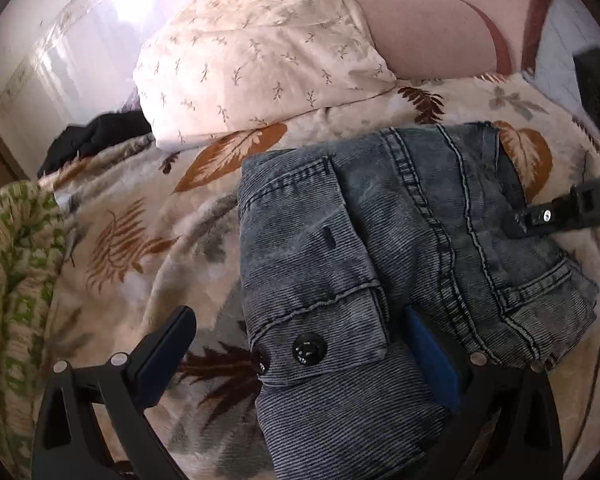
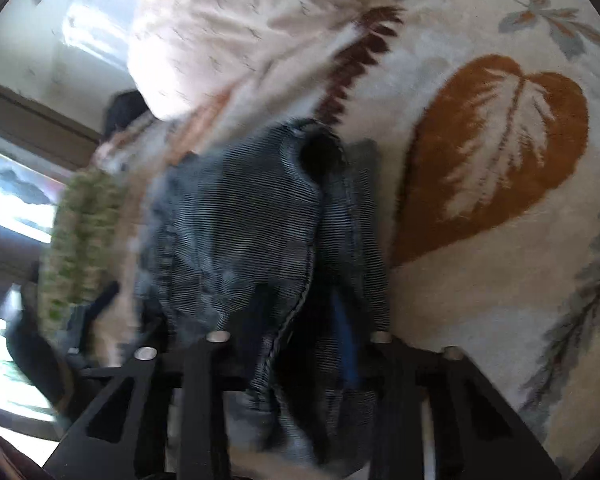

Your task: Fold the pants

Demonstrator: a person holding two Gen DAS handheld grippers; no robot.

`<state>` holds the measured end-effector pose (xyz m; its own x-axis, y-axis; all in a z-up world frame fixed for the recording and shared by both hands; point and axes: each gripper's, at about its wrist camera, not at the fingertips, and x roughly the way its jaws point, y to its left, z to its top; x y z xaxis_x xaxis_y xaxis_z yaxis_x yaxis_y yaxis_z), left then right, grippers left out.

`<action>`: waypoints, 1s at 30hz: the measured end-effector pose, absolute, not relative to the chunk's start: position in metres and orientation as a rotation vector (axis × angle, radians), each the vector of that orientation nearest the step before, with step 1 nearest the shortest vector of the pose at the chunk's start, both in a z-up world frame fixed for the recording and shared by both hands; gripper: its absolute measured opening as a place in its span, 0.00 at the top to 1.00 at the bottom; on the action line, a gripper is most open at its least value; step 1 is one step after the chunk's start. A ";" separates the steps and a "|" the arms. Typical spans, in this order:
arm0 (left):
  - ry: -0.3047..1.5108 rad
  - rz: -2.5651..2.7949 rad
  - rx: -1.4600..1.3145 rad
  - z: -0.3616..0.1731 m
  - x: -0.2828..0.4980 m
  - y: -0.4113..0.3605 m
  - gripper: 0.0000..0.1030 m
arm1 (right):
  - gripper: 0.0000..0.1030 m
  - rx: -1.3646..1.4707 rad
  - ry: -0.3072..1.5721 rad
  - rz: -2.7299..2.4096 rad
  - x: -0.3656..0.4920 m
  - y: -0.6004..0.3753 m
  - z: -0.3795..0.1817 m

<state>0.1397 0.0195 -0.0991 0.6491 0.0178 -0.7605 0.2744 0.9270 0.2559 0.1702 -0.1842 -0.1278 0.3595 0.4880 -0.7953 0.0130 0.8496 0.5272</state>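
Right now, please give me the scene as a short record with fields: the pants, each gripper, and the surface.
pants: grey-blue jeans, folded into a compact bundle
left gripper: open, fingers on either side of the bundle's near edge
right gripper: shut on the jeans, denim bunched between its fingers
surface: leaf-print blanket, jeans lying on it
behind: pillow

You have the pants [image 1: 364, 264], grey-blue washed denim, folded into a compact bundle on the leaf-patterned blanket [image 1: 132, 240]. A buttoned pocket flap faces up at the near left, seams running far right.
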 end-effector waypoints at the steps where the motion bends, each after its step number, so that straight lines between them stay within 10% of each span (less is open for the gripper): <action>1: 0.851 -0.146 0.384 -0.098 0.139 0.018 0.00 | 0.75 0.487 1.175 0.320 0.170 -0.184 -0.126; 30: 0.771 0.050 0.393 -0.083 0.100 0.033 0.00 | 0.49 0.160 1.023 0.207 0.090 -0.123 -0.111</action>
